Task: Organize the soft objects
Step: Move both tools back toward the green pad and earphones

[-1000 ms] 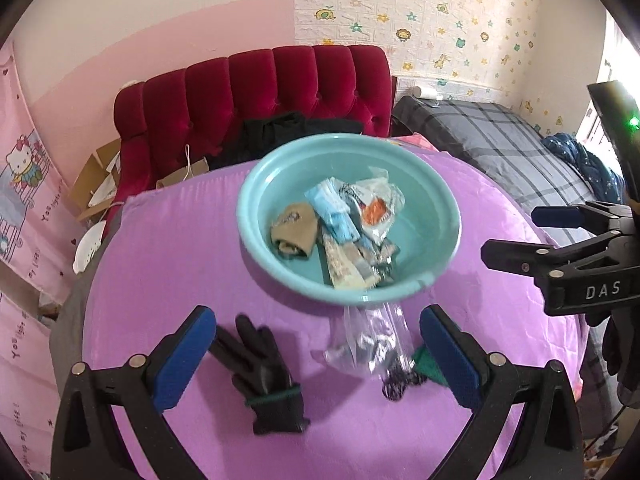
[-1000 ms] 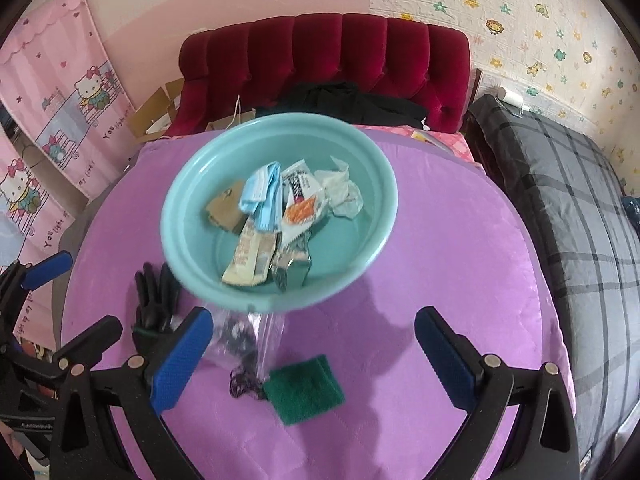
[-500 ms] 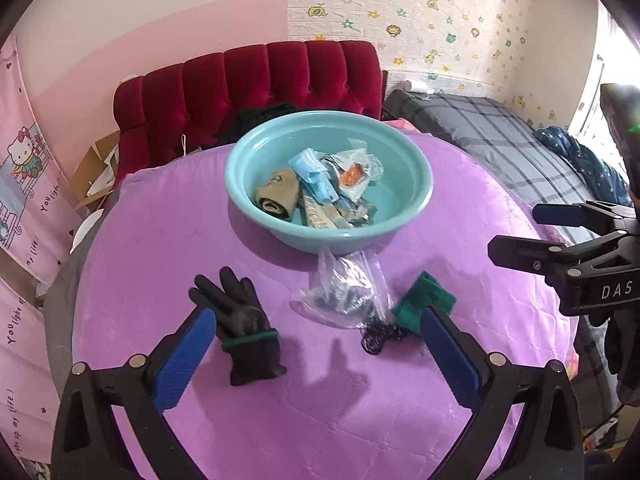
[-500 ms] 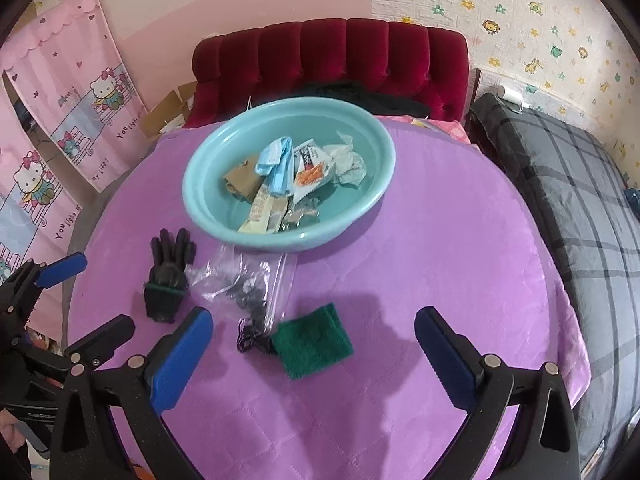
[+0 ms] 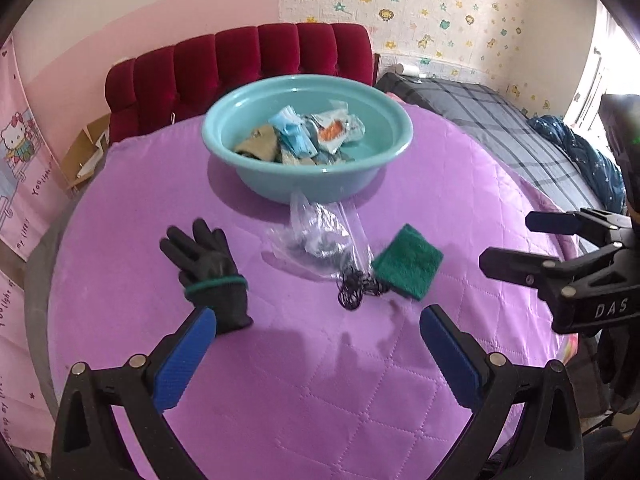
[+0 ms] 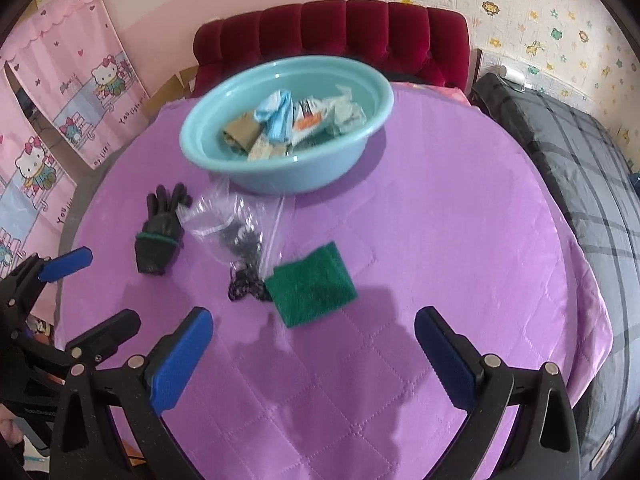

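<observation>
Purple cloth now fills more of both views: you have pulled back from the bowl (image 5: 306,136). Both grippers (image 5: 318,342) (image 6: 314,342) stay wide, empty. Glove (image 5: 210,268), bag (image 5: 320,240) and green pad (image 5: 406,262) wait mid-frame, unsorted.

Left gripper (image 5: 318,354): jaws spread wide, holding nothing, raised, angled down. Right gripper (image 6: 314,354): same pose, jaws wide apart, just beside it.

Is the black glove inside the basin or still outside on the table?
Outside. The black glove lies flat on the purple table cover, in front of the basin, apart from it.
</observation>
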The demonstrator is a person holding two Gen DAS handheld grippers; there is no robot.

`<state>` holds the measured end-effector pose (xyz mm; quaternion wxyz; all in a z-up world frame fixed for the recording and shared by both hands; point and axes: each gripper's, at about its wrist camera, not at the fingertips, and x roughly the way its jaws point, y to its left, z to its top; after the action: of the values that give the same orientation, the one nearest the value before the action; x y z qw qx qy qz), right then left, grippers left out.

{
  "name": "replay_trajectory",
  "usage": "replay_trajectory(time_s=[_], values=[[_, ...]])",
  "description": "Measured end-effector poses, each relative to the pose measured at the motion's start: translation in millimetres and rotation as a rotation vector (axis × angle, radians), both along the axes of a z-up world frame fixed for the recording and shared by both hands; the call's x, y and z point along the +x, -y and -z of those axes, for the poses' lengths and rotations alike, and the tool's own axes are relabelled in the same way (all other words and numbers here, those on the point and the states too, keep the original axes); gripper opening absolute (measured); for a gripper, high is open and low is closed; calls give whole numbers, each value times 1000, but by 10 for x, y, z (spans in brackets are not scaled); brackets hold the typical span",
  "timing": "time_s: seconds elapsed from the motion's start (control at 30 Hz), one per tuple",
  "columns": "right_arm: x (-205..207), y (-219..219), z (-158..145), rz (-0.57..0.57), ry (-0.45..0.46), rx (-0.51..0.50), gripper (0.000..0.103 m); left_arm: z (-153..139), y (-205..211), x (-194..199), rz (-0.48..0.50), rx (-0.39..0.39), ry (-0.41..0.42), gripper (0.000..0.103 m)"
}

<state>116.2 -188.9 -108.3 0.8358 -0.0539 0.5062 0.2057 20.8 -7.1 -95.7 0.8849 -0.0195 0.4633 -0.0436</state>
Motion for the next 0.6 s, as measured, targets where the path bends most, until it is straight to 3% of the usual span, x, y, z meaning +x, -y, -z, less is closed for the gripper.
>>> replay_trajectory(time_s=[0.6], values=[[88, -9, 439, -41, -79, -60, 103, 308, 118, -20, -3, -15, -54, 103]])
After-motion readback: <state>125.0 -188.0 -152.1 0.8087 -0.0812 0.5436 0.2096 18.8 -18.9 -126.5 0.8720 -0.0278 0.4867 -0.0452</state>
